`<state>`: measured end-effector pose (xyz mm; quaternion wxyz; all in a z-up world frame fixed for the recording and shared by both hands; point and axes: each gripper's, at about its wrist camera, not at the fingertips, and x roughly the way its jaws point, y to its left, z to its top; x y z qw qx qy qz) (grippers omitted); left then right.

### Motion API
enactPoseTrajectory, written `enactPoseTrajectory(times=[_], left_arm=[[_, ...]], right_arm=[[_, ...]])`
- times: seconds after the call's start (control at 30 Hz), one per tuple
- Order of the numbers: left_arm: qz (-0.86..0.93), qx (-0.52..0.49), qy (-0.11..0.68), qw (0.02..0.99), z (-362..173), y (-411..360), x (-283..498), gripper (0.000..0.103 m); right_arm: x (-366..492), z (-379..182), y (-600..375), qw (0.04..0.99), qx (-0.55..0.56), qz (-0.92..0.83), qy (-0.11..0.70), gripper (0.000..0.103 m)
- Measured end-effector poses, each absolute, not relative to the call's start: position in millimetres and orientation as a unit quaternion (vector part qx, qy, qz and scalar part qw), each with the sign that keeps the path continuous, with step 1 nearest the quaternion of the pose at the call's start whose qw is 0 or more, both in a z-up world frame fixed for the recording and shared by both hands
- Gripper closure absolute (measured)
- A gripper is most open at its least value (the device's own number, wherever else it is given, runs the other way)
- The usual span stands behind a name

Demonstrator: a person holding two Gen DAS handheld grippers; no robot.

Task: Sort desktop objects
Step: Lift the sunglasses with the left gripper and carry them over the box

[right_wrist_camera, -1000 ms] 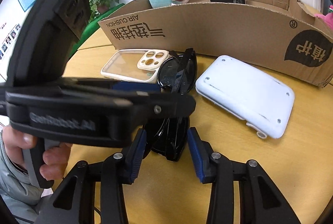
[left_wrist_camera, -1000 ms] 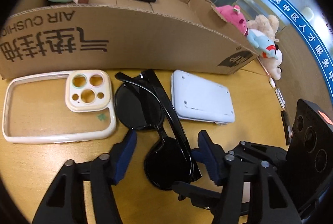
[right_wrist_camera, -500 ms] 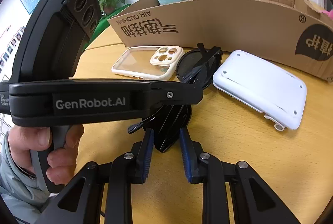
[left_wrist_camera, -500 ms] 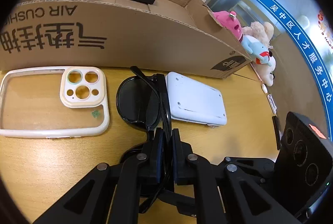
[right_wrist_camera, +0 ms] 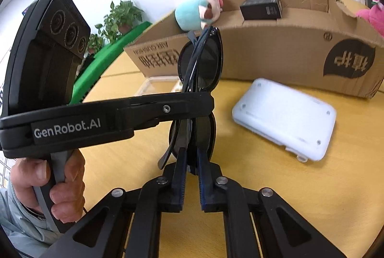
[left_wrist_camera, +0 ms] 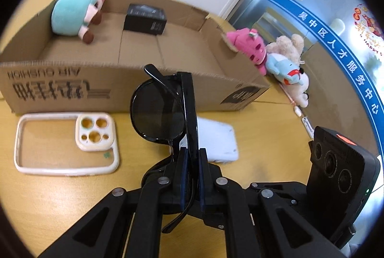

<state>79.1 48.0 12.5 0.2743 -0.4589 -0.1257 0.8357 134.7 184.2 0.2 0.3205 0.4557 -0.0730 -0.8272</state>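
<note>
Sunglasses are held clear of the table, folded, pinched at two places: the left gripper is pressed together on the frame near the middle, and the right gripper is clamped on the lower lens end. In the right wrist view the left gripper crosses in front of the sunglasses, its handle gripped by a hand at the lower left.

Behind the sunglasses a cardboard box is stood with its near wall directly in the way. Inside it a teal and pink plush is seen at the left end and a small black box near the back wall. On the table in front of the box a cream phone case is laid to the left, and a white device to the right, partly hidden by the sunglasses in the left wrist view. More plush toys are piled past the box's right end.
</note>
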Motion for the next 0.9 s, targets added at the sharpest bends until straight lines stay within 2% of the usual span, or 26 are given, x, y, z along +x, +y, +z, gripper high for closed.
enactPoseTrajectory(times=[0.43,0.9], left_arm=[[0.866,-0.393,-0.102,0.293,90.8,57.1,56.1,0.096],[0.886,-0.326,-0.067,0.324,196.1,82.1,-16.7,0.096]], right_arm=[[105.4,71.0,183.7,0.334,0.387,-0.856,-0.077,0.096],[35.9,174.1,194.0,0.333,0.304,-0.892,-0.044,0.096]])
